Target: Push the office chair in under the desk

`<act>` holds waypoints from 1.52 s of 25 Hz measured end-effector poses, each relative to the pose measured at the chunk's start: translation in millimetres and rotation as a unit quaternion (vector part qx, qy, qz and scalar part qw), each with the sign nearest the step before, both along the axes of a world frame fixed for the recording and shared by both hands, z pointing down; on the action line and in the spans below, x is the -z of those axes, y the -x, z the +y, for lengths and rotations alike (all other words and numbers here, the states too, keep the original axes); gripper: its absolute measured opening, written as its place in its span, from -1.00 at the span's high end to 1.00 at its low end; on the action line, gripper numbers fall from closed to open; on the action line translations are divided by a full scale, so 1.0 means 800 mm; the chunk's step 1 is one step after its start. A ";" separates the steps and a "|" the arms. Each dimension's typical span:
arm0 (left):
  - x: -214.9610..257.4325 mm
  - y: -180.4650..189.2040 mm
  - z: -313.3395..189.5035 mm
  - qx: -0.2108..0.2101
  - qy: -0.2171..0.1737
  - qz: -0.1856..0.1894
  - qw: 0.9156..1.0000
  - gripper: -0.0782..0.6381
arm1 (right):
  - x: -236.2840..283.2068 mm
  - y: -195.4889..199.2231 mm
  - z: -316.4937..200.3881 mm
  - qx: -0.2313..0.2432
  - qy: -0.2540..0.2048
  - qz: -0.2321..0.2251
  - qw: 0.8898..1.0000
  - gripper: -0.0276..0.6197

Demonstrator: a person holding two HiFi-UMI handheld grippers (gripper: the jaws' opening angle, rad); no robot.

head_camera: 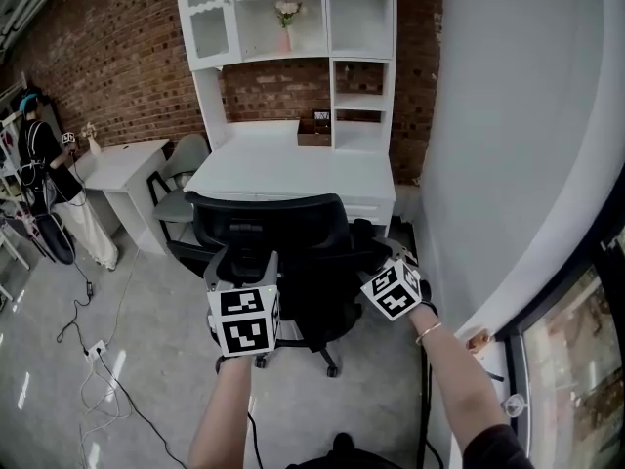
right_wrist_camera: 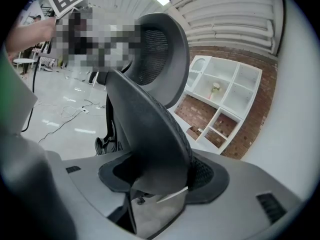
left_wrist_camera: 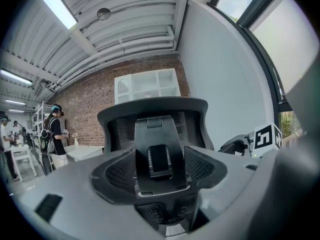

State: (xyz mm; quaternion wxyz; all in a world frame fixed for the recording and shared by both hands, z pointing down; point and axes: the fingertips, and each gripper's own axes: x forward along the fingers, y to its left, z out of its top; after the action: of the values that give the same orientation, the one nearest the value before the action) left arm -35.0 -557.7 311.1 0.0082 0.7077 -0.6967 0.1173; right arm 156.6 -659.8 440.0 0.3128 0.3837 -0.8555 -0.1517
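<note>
I see the black office chair [head_camera: 283, 233] standing on the grey floor [head_camera: 146, 379] right in front of the white desk [head_camera: 283, 169], its backrest turned toward me and its top edge lining up with the desk's front edge in the head view. The seat is hidden behind the backrest, so I cannot tell how far it reaches under the desk; one castor [head_camera: 332, 367] shows below. My left gripper [head_camera: 246, 267] sits on the rear of the backrest, and in its own view the pads [left_wrist_camera: 117, 171] press against both sides of the chair's central back spine [left_wrist_camera: 161, 154], pinching it, with the mesh and the headrest [left_wrist_camera: 155, 111] rising above. My right gripper [head_camera: 383, 262] is at the chair's right side. In the right gripper view its dark pads [right_wrist_camera: 207, 176] close on a curved black edge piece of the chair [right_wrist_camera: 150, 134]. The desk stands against a brick wall [head_camera: 117, 57] and carries a white shelf unit [head_camera: 352, 27] with a vase of flowers [head_camera: 284, 27] in one compartment and a small box [head_camera: 314, 130] on the desktop. To the left are a smaller white table [head_camera: 122, 164], a grey chair [head_camera: 181, 179] beside it, a person [head_camera: 39, 154] and loose cables [head_camera: 98, 350].
</note>
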 end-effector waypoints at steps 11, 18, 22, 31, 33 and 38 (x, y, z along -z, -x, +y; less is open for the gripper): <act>-0.021 0.016 0.049 -0.020 0.027 0.001 0.999 -0.02 | 0.013 -0.036 0.040 -0.087 0.031 -0.150 0.984 0.15; -0.039 0.016 0.071 -0.039 0.043 0.014 0.998 0.00 | 0.014 -0.030 0.088 -0.089 0.039 -0.171 0.981 0.28; -0.058 0.005 0.088 -0.058 0.054 0.012 0.997 0.04 | 0.023 -0.012 0.126 -0.079 0.046 -0.201 0.975 0.39; -0.089 -0.001 0.143 -0.100 0.062 0.031 0.993 0.28 | 0.043 0.038 0.227 -0.060 0.046 -0.229 0.971 0.81; -0.096 0.000 0.158 -0.109 0.064 0.032 0.991 0.34 | 0.046 0.049 0.251 -0.058 0.045 -0.240 0.968 0.84; -0.105 0.008 0.192 -0.128 0.070 0.042 0.988 0.50 | 0.057 0.076 0.302 -0.051 0.051 -0.268 0.961 0.88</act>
State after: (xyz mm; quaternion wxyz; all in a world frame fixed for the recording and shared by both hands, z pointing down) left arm -41.1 -404.0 395.2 0.0719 0.7928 -0.5897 0.1364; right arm 95.5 -418.2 394.2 0.0982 0.4372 -0.8938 0.0165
